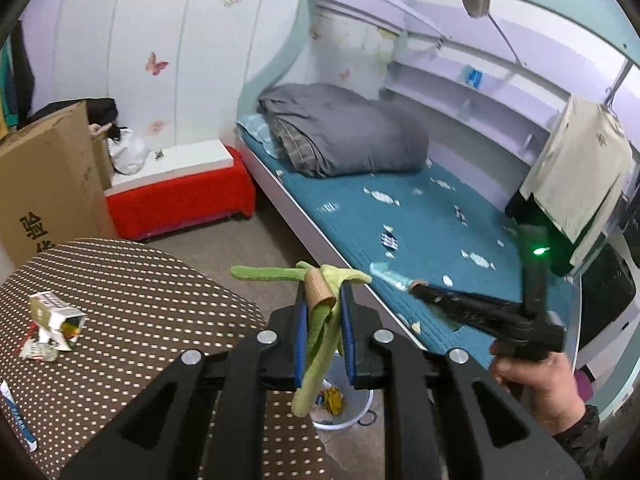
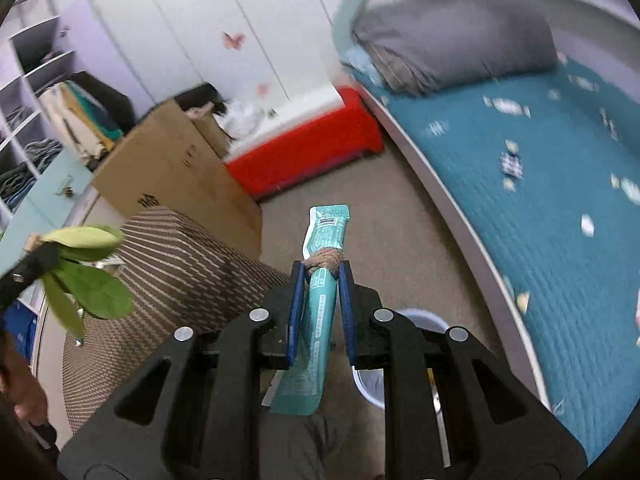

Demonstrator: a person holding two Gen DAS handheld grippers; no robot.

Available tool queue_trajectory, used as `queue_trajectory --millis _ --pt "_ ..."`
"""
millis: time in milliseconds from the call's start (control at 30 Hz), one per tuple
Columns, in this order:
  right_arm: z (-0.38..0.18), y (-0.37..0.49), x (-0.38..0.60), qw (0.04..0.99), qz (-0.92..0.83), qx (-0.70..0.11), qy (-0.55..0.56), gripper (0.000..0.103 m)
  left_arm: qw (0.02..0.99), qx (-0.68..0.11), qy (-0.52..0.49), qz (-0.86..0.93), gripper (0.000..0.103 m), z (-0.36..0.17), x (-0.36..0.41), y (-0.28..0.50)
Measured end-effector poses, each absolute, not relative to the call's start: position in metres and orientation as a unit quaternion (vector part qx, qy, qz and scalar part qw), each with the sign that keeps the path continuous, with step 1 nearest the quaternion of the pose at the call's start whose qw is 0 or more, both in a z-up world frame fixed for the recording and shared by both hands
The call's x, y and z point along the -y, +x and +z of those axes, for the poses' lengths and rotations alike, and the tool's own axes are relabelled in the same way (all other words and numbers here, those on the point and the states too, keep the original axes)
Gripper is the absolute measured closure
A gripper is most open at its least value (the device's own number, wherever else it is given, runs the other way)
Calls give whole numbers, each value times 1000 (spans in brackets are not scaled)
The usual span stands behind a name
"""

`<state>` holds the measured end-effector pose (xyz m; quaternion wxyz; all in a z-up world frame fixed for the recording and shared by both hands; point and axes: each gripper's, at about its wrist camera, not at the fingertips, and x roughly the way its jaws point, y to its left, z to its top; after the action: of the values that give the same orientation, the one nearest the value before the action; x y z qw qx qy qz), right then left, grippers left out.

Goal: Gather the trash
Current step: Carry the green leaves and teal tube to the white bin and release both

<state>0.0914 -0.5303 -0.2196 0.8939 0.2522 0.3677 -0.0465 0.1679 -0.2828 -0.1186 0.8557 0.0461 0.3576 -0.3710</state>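
Note:
My left gripper (image 1: 325,292) is shut on a green peel (image 1: 320,328) with a tan stub, held above a white waste bin (image 1: 340,408) on the floor. My right gripper (image 2: 323,270) is shut on a teal wrapper (image 2: 318,308), also above the bin (image 2: 420,320). The right gripper (image 1: 416,286) shows in the left wrist view with the wrapper tip (image 1: 386,272). The peel (image 2: 86,272) shows at the left of the right wrist view. A crumpled carton (image 1: 56,320) lies on the dotted table (image 1: 140,280).
A bed with a teal quilt (image 1: 420,216) and grey duvet (image 1: 344,132) is on the right. A red bench (image 1: 180,196) and a cardboard box (image 1: 44,184) stand by the wall. A blue pen (image 1: 18,420) lies at the table's left edge.

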Motion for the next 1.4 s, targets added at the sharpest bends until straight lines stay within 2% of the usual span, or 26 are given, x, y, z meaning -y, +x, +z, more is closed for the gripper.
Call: queue_trajectory --millis 200,267,300,333,367,400,833,900,967,1000,1267,1333,1400 --pt "-293 104 545 853 -57 -423 299 85 839 -381 73 -383 89 -142 318 169" --pt "-311 107 549 843 -56 -435 312 83 832 -391 82 -386 89 -153 329 172" --pt "-320 109 552 838 -58 -440 317 79 829 -395 85 -386 89 -157 335 173" --pt "-330 111 555 831 -61 -447 326 51 825 -402 90 -386 89 -164 341 174" --pt "-338 111 559 823 -65 -453 336 35 820 -410 95 -387 89 -172 348 176" --pt "-346 110 564 817 -77 -454 346 27 817 -416 99 -387 89 -177 353 176" --pt "-336 72 600 814 -117 -420 384 24 756 -493 167 -396 86 -266 430 183" --pt "-331 68 601 817 -120 -414 384 23 749 -498 178 -398 73 -273 440 183" --pt "-328 66 603 818 -123 -408 386 22 750 -499 193 -390 20 -278 447 185" --pt "-327 66 603 818 -124 -406 387 22 756 -494 200 -380 14 -278 448 186" --pt "-306 61 596 829 -128 -387 384 12 778 -480 196 -355 13 -261 430 186" --pt "-302 63 593 830 -129 -388 381 6 783 -475 193 -352 13 -254 424 185" --pt "-299 64 589 831 -132 -388 375 6 788 -469 189 -351 13 -247 417 183"
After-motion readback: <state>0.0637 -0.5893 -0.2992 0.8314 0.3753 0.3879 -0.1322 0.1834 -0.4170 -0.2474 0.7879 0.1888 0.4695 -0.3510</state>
